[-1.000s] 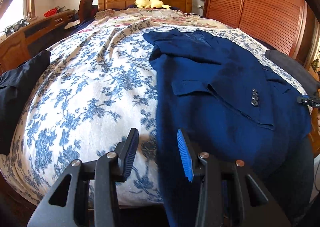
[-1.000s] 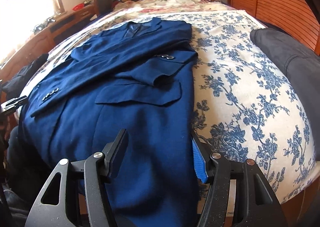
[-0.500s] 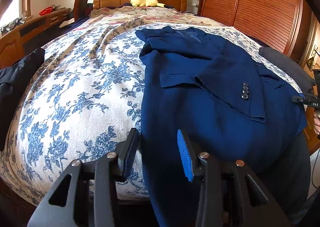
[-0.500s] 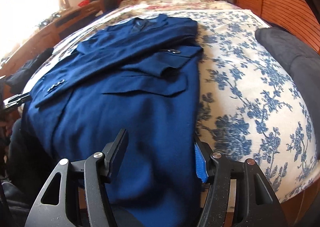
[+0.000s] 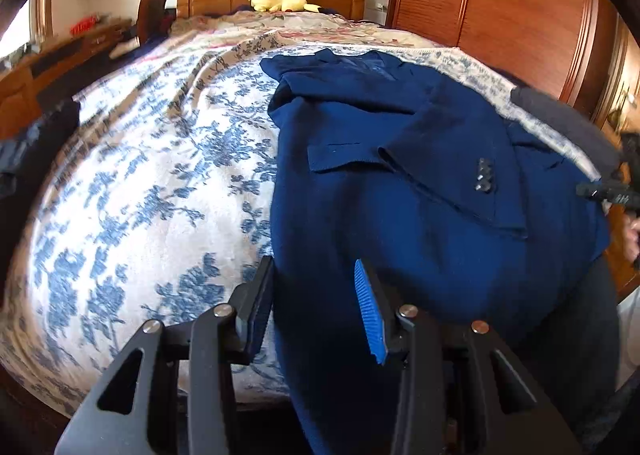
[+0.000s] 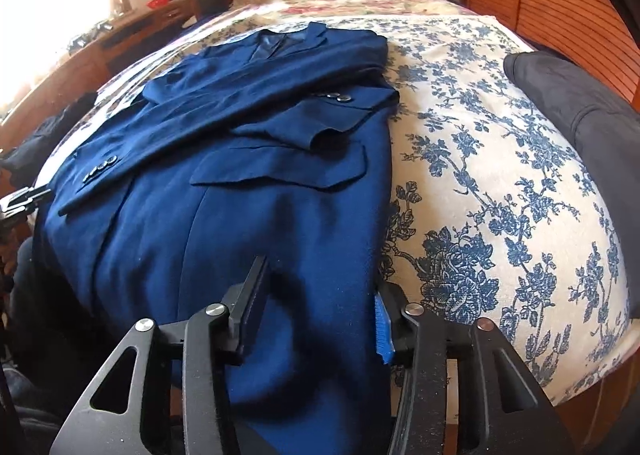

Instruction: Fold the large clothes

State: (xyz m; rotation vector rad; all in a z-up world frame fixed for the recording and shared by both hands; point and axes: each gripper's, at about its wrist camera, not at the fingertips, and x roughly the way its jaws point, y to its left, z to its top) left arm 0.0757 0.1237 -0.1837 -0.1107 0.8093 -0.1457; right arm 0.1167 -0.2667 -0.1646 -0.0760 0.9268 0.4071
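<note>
Floral bedspread lies bare beside blue jacket overhanging its foot edge.

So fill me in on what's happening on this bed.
A person is folding a navy jacket spread on the flowered bedspread, its sleeves already crossed over the front. Each hand holds a claw at the hem, which hangs over the near edge of the bed. The right claw has just been closing, with the hem's right corner between its pads. The left claw straddles the left corner; a firm grip can't be confirmed.
</note>
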